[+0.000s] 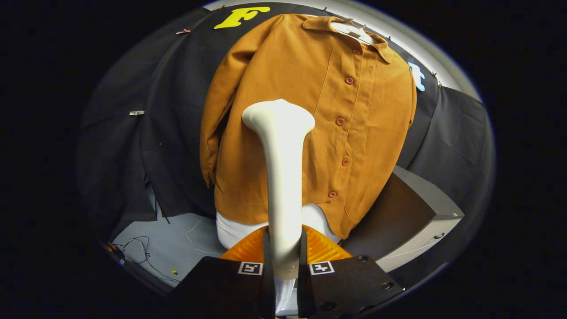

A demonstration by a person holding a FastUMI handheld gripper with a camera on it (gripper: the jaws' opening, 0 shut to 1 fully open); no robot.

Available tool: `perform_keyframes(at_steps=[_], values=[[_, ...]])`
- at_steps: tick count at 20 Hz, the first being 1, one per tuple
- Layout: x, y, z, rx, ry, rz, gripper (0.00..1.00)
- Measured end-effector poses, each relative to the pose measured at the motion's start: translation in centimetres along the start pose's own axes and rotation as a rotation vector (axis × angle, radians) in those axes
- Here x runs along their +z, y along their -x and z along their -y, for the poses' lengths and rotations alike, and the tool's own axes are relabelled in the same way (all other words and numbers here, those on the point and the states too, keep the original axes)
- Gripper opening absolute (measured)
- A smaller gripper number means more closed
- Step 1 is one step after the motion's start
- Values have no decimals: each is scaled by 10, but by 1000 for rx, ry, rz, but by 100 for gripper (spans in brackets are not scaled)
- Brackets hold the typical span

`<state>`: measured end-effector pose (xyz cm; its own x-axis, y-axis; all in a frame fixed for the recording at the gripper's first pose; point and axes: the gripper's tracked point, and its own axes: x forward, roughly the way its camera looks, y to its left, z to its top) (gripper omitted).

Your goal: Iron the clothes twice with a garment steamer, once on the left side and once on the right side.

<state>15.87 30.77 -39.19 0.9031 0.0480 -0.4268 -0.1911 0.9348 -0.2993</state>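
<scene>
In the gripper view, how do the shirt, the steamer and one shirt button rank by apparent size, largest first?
1. Shirt, hanging beyond the steamer.
2. Steamer, held between the fingers of the tool. It is much nearer the camera, so it looks bigger than it really is.
3. Button, by far the smallest.

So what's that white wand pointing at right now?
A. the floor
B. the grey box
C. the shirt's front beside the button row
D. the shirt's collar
C: the steamer, gripped between both fingers of the gripper, has its head over the shirt front, just beside the buttons.
</scene>
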Motion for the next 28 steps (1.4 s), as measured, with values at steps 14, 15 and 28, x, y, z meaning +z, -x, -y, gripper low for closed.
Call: perform_keyframes(at_steps=[14,15,28], values=[[92,93,61,-24,-159,153,23],[100,99,66,-28,-169,165,23],[189,184,135,-67,-252,283,23]])
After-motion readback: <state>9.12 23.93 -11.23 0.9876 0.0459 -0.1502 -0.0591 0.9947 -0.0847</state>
